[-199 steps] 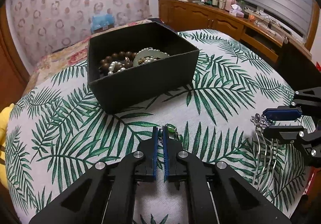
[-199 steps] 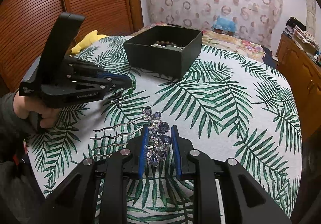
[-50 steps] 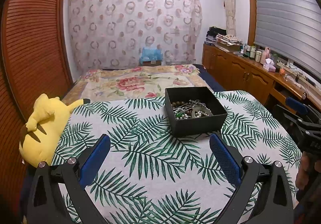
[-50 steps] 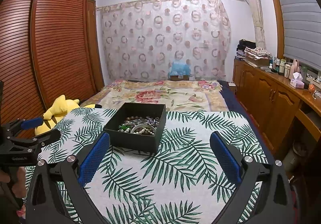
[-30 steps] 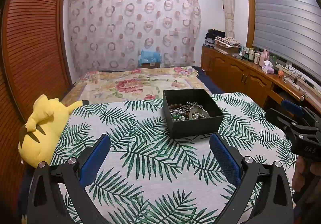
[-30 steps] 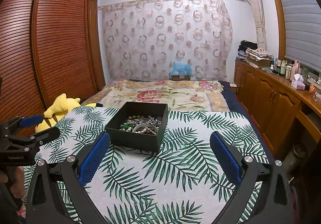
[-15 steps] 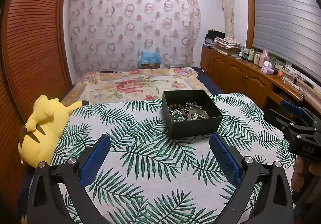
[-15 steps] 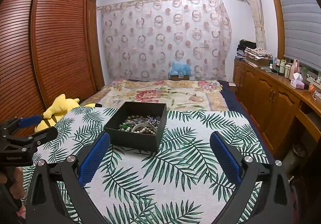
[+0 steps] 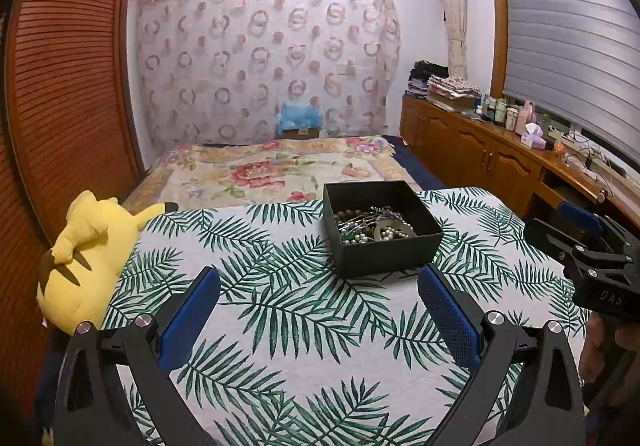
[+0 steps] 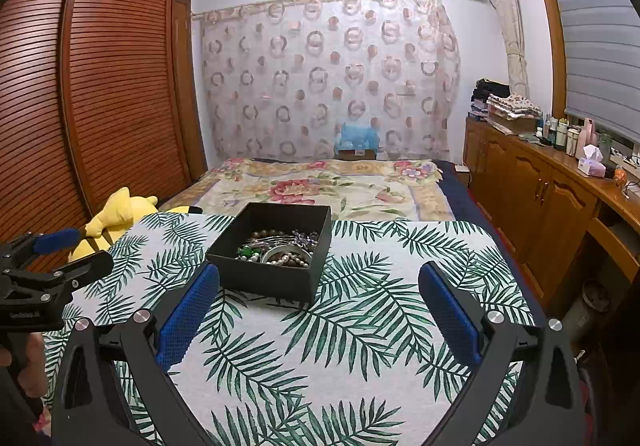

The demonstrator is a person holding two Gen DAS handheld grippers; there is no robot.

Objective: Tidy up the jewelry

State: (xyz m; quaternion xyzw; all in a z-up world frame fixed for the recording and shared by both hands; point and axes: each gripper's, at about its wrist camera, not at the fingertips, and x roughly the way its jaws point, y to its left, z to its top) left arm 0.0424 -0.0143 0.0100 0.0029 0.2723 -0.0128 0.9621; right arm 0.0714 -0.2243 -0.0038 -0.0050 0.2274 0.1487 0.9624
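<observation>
A black open box (image 9: 390, 252) (image 10: 272, 278) stands on the palm-leaf tablecloth (image 9: 304, 326) (image 10: 360, 346). Inside it lies a heap of jewelry (image 9: 372, 226) (image 10: 280, 246): brown beads, pearls, green stones and a silver hair comb. My left gripper (image 9: 318, 312) is wide open and empty, held back from the box above the near part of the table. My right gripper (image 10: 318, 310) is also wide open and empty, behind the box. Each gripper shows at the side of the other's view, the left gripper (image 10: 60, 250) and the right gripper (image 9: 568, 224).
A yellow plush toy (image 9: 86, 246) (image 10: 116, 218) lies at the table's left edge. Beyond the table is a bed with a floral cover (image 9: 272, 170). Wooden cabinets (image 10: 540, 186) with bottles run along the right wall; a slatted wardrobe (image 10: 100, 106) stands left.
Since 6.6 s ago both grippers let go of their pieces, which now lie in the box, and pulled back open. Over the last second nothing has visibly moved.
</observation>
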